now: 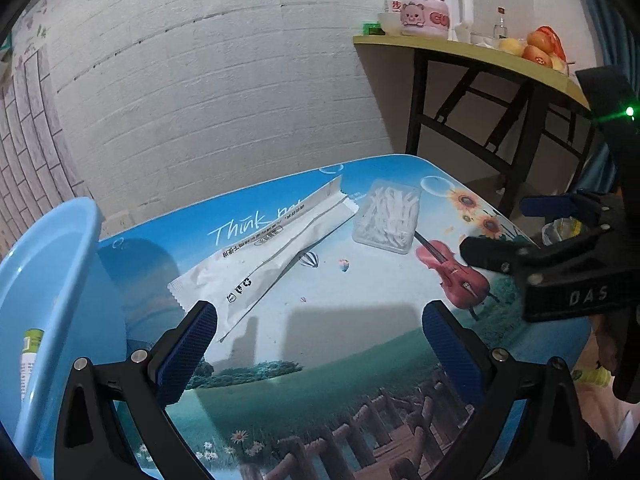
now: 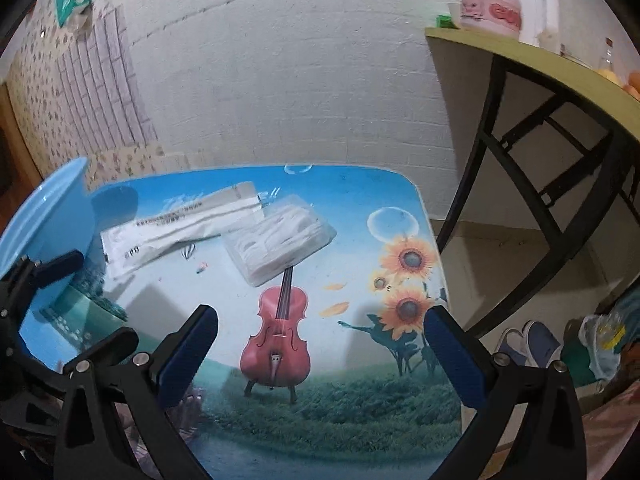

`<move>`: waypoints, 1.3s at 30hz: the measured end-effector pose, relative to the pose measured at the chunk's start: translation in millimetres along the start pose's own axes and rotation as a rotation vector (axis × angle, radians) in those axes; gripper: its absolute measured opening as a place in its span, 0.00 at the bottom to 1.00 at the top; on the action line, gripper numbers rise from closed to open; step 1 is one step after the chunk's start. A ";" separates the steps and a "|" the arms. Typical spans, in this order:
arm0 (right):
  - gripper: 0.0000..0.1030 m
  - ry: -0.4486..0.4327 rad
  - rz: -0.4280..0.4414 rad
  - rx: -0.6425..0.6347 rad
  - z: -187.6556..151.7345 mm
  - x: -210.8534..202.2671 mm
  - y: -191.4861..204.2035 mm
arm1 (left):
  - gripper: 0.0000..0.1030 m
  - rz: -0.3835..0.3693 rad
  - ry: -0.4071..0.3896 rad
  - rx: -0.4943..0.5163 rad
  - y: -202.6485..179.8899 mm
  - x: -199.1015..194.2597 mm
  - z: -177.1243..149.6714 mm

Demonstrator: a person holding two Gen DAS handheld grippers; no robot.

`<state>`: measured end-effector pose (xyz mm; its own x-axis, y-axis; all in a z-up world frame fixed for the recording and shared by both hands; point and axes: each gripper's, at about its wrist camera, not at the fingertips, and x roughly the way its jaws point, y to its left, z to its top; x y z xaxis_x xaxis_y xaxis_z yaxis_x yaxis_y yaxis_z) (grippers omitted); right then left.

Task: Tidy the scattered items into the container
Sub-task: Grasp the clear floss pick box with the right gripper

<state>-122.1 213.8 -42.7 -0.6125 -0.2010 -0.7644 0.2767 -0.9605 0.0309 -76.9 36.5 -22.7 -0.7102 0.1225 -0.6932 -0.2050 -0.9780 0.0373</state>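
Note:
A long white foil packet (image 1: 264, 248) (image 2: 176, 228) lies slantwise on the printed table (image 1: 360, 344) (image 2: 340, 272). Just right of it rests a clear flat box of white picks (image 1: 390, 216) (image 2: 280, 240). A light blue basin (image 1: 52, 280) (image 2: 44, 216) stands at the table's left end, with a green-capped tube (image 1: 30, 344) inside. My left gripper (image 1: 320, 344) hovers open, its left pad near the packet's near end, holding nothing. My right gripper (image 2: 320, 352) (image 1: 504, 232) is open above the violin picture, empty, short of the box.
A yellow folding table (image 1: 472, 54) (image 2: 540, 64) with black legs stands at the right by the white brick wall, carrying a pink jar (image 1: 426, 10), bottles and fruit (image 1: 540, 46). Shoes (image 2: 528, 340) and bags lie on the floor to the right.

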 end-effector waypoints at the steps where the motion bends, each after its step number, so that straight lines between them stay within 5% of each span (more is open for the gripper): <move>1: 1.00 0.004 0.002 -0.006 1.5 3.3 2.0 | 1.00 0.000 0.002 -0.006 1.7 1.2 0.2; 7: 1.00 0.015 -0.003 -0.119 25.6 30.4 14.0 | 1.00 0.010 0.011 -0.006 7.9 8.6 2.6; 13: 1.00 0.061 0.140 -0.316 54.1 57.2 12.9 | 1.00 0.010 0.028 -0.017 13.7 16.4 7.3; 25: 1.00 0.099 0.241 -0.486 59.2 79.0 23.4 | 1.00 0.041 0.144 -0.240 47.7 57.1 23.3; 33: 0.97 0.118 0.231 -0.513 59.4 94.7 25.1 | 1.00 0.071 0.113 -0.194 46.8 62.1 40.5; 35: 0.80 0.133 0.294 -0.477 61.8 95.2 19.9 | 1.00 0.088 0.113 -0.165 42.6 64.5 43.9; 39: 0.79 0.151 0.305 -0.457 63.0 92.5 15.1 | 1.00 0.101 0.113 -0.072 30.7 67.7 55.0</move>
<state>-221.2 168.6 -72.4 -0.3517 -0.3942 -0.8491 0.7372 -0.6756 0.0083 -168.3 24.1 -28.8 -0.6437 0.0071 -0.7652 -0.0848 -0.9945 0.0621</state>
